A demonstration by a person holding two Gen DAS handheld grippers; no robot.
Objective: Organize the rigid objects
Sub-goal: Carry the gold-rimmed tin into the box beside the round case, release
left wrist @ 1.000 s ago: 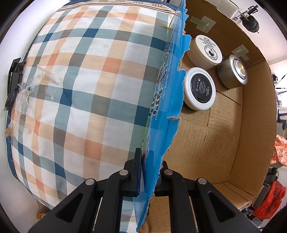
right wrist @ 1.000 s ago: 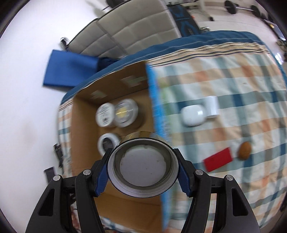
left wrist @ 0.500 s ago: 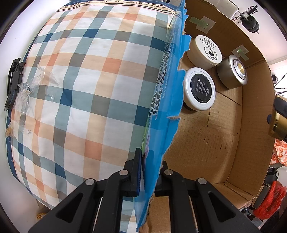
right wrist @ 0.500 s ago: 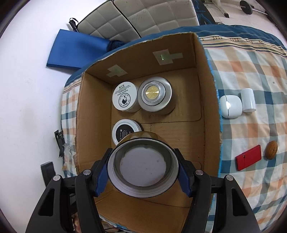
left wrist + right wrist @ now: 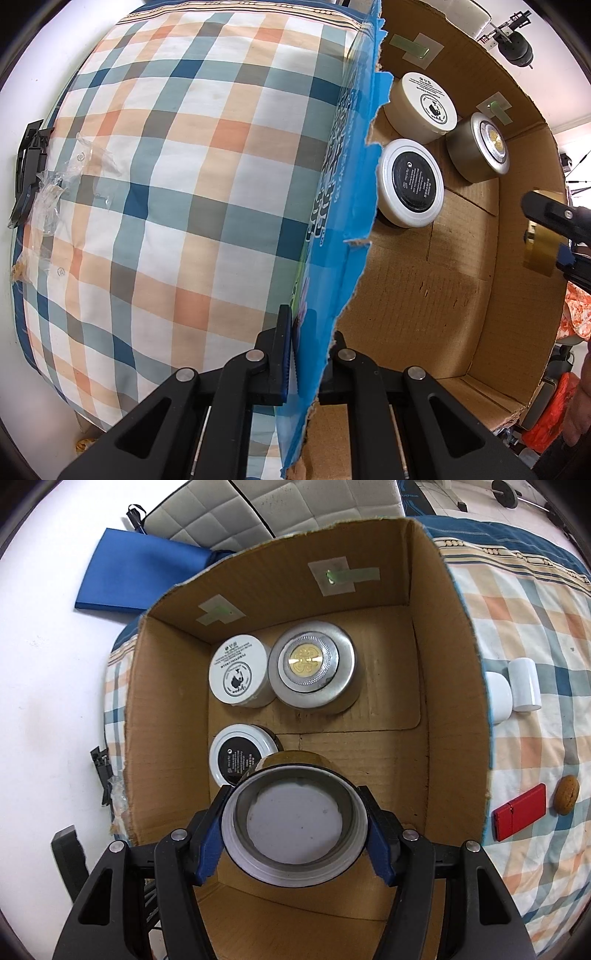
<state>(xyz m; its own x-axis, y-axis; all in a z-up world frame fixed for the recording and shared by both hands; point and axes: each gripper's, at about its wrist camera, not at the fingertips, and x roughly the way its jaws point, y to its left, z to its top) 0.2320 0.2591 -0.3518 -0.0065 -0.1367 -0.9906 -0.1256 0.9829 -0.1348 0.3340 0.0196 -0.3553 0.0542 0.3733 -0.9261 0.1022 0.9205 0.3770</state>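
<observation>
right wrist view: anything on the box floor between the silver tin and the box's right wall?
Nothing. In the right wrist view the cardboard floor between the silver tin and the right wall is bare.

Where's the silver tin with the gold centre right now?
Right wrist view: the silver tin sits inside the cardboard box by its back wall, touching the white jar.

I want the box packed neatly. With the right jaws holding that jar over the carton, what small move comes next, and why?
Probably lower the gold jar straight down onto the bare cardboard floor beside the black-lidded jar, then let go. The right gripper already hangs over that free patch, and the left gripper pinches the box wall.
</observation>
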